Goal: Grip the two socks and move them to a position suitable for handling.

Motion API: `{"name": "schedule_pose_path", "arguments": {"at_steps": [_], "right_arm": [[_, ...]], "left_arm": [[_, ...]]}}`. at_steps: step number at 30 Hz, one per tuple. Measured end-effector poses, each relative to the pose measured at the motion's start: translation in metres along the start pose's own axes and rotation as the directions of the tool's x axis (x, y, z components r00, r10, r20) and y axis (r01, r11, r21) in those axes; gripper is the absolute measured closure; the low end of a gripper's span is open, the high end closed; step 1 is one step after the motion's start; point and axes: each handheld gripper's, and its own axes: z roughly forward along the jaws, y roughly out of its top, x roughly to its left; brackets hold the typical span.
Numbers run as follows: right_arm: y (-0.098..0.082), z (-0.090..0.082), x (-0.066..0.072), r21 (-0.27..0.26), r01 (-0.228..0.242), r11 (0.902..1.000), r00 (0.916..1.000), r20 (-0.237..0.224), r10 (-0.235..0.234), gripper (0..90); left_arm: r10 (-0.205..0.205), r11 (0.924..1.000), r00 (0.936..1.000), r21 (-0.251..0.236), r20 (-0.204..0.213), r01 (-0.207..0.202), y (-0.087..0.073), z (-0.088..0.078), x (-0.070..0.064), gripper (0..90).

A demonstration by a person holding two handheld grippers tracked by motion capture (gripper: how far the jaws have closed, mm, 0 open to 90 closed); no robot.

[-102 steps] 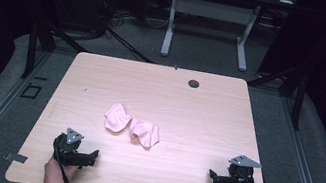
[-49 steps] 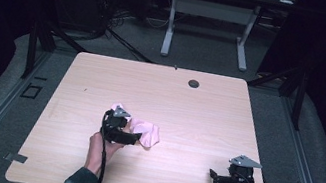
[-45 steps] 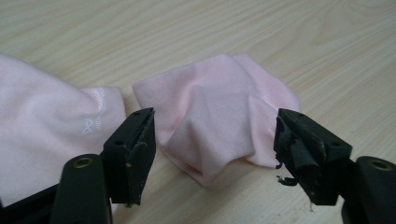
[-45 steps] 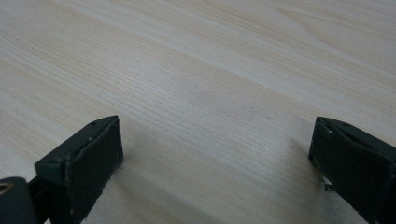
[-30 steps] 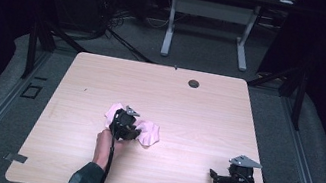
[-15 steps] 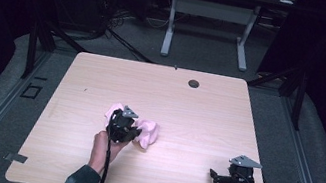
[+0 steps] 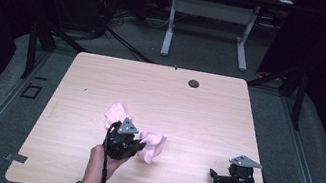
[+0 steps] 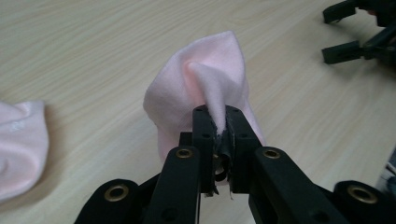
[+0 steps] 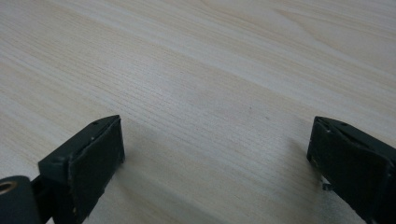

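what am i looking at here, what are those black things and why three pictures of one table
A person sits at a wooden table with a hand-held two-jaw tool in each hand. The high view looks down from above; the other two come from cameras riding on each tool, looking along its black jaws. Two pink socks lie on the table. The left tool is shut on a pinch of the nearer pink sock; the other pink sock lies beside it. The right tool rests near the table's front right corner, jaws wide open, holding nothing.
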Motion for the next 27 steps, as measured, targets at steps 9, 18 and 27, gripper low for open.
{"name": "schedule_pose_path", "arguments": {"at_steps": [9, 18, 27], "right_arm": [[0.000, 0.000, 0.000, -0.004, 0.001, 1.0000, 1.0000, 0.001, -0.001, 3.3], [0.000, 0.000, 0.000, -0.005, -0.005, 1.0000, 1.0000, 0.003, 0.005, 3.6], [0.000, 0.000, 0.000, -0.002, 0.002, 1.0000, 1.0000, 0.002, -0.002, 4.9]], "left_arm": [[-0.007, 0.9996, 0.9960, 0.028, 0.090, 0.005, -0.017, -0.002, -0.026, 84.3], [-0.052, 0.9892, 0.9905, 0.142, 0.127, 0.034, -0.029, 0.036, -0.027, 84.3], [-0.051, 0.9844, 0.9944, 0.172, 0.092, 0.034, -0.033, 0.056, -0.032, 60.8]]}}
